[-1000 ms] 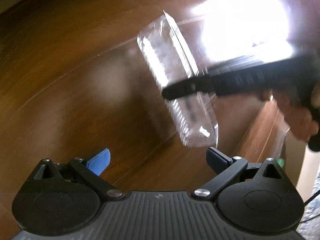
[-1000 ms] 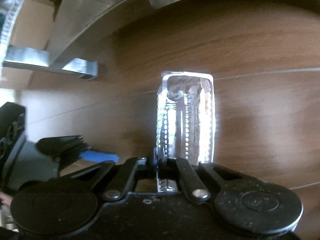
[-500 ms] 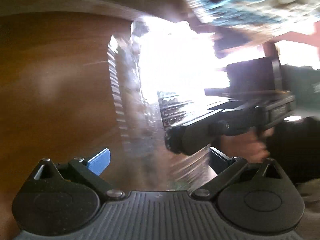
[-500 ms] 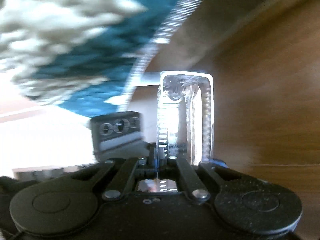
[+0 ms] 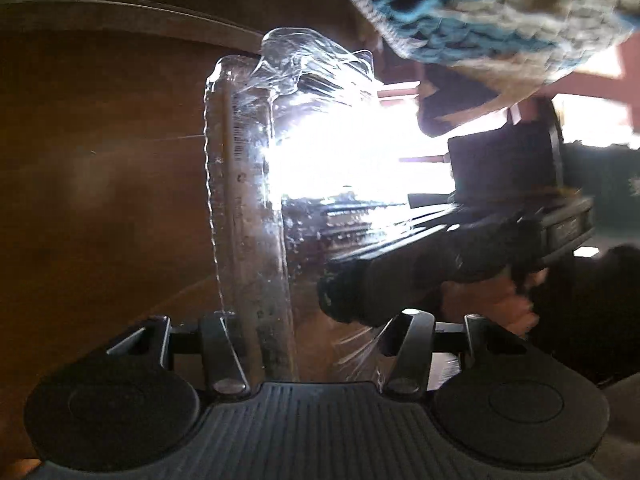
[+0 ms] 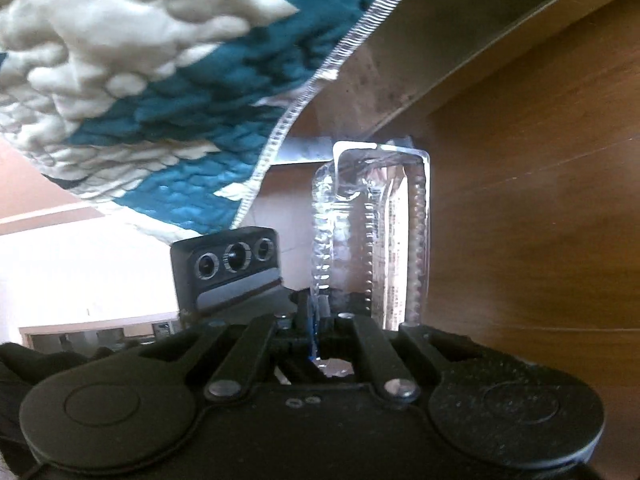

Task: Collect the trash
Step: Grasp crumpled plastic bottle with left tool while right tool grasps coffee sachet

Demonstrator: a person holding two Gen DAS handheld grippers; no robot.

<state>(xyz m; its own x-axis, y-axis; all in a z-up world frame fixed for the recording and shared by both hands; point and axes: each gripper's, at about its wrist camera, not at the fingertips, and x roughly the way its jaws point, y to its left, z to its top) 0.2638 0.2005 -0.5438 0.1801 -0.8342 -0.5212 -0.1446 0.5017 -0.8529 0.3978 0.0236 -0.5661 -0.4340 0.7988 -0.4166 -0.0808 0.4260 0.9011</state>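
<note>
While the right gripper (image 6: 316,344) pinches one thin edge of the clear plastic box (image 6: 372,236), its jaws opening a hair with the plastic still between them, the left gripper (image 5: 308,344) comes in from the other side, its jaws closing around the box's lower end. The box (image 5: 256,208) stands upright in the air between both tools, lifted above the brown wood floor (image 5: 100,184). I judge this a hand-over or a two-sided squeeze: a flimsy shell held by one rim flexes, so a second grip steadies it before it goes to the trash. A teal and white quilt (image 6: 132,80) hangs overhead; no bin shows.
</note>
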